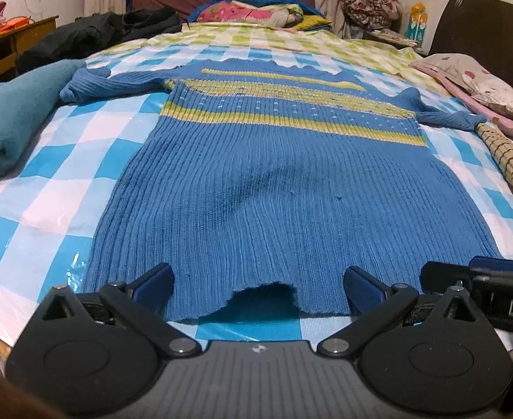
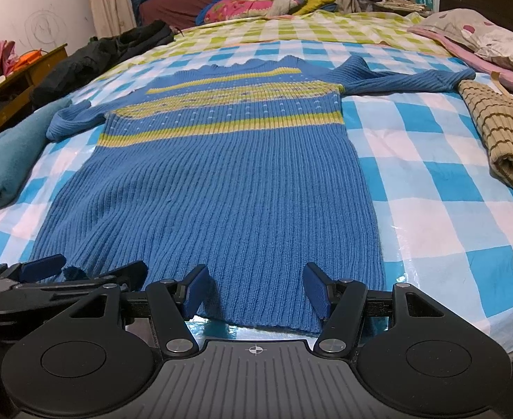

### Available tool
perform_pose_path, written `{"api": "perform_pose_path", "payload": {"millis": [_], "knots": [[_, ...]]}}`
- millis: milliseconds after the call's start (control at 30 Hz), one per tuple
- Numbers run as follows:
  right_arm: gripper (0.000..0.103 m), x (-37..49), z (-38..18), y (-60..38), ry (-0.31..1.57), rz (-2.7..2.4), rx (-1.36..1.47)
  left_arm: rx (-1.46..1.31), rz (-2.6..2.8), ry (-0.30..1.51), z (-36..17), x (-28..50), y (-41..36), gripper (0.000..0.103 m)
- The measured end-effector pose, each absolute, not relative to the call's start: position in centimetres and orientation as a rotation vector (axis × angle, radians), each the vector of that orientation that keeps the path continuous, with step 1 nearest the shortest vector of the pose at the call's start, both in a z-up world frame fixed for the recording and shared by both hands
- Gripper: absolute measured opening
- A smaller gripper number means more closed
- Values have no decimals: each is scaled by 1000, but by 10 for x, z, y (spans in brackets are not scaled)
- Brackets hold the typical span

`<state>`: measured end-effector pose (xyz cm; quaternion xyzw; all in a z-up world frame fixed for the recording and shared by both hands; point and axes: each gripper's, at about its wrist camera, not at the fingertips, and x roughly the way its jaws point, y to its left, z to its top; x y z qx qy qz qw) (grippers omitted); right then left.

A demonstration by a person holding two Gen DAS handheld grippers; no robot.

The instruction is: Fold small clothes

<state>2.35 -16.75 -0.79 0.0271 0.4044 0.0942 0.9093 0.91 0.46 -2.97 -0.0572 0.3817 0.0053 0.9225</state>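
Open checked bed (image 2: 441, 160) on both sides of the flat sweater (image 2: 221, 188), wider on the right. Left flank hemmed by a teal blanket (image 1: 8, 129) touching the left sleeve's cuff, with dark clothes (image 1: 92, 38) heaped beyond it. Right flank blocked by a rolled tan striped cloth (image 2: 500, 139) just beside the right sleeve's end, and a pillow (image 2: 483, 42) behind it. Far edge past the collar bare up to a colourful clothes pile (image 2: 256, 5). Near hem crowded: left claw (image 1: 258, 288) and right claw (image 2: 254, 288) side by side, both spread wide over the hem, little room between them.
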Motion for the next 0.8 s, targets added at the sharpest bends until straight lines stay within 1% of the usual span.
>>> {"api": "perform_pose_path", "payload": {"millis": [233,433,800], "knots": [[60,24,3,-166,814,202,43,-154,-7,781,-17,8,8,103],[60,24,22,-164,738,187,-25,-103,2,692,6,6,3,103],[60,36,47,-166,682,154,-74,-95,-20,625,36,23,-2,103]]}}
